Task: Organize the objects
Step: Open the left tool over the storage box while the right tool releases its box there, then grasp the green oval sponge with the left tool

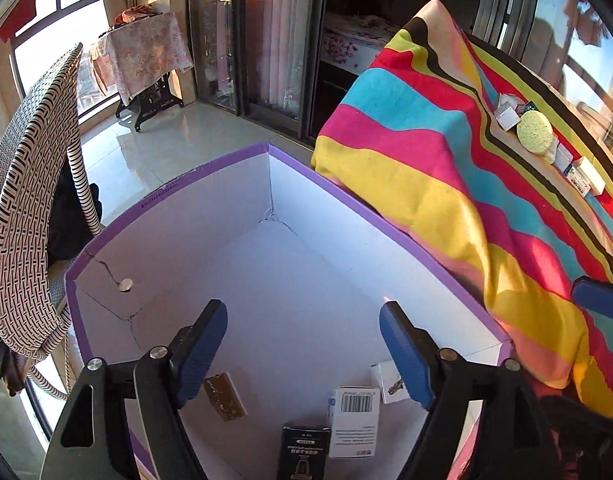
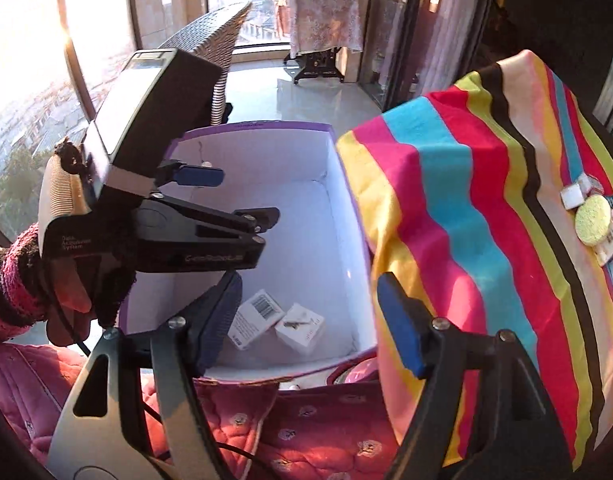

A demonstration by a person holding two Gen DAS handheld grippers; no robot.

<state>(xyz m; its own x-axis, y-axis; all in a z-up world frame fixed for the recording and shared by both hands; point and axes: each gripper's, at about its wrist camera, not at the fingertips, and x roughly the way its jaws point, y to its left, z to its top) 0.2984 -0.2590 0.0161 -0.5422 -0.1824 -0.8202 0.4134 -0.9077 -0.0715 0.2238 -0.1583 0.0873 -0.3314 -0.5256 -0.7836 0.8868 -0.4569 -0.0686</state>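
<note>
Left wrist view: the left gripper [image 1: 302, 350] hangs over the open purple-rimmed box [image 1: 210, 168], its blue fingers [image 1: 202, 354] spread wide with nothing between them. Directly below the fingers, on the white box floor, lie a black packet [image 1: 302, 450], a white barcoded carton [image 1: 352, 420], a small white box with a dark emblem [image 1: 390, 386] beside the right-hand finger, and a gold packet [image 1: 223, 400] beside the left-hand finger. Ahead of the tool the box floor is bare. Beyond the box's right wall, a striped cloth [image 1: 446, 168] drapes a raised surface; on it, well ahead and to the right, rest a round yellow sponge [image 1: 533, 132] and several small white cartons [image 1: 506, 114]. Far ahead left stands a wicker chair [image 1: 30, 216].

Right wrist view: the right gripper [image 2: 310, 320] is likewise parted and empty, held at the near edge of the same box [image 2: 266, 126], above a pink quilted garment [image 2: 306, 428]. Between its fingers, the barcoded carton [image 2: 255, 316] and emblem box [image 2: 300, 330] lie touching on the box floor. The left gripper [image 2: 210, 196] appears ahead to the left, over the box. The sponge [image 2: 592, 219] sits far right on the cloth [image 2: 446, 200].
</note>
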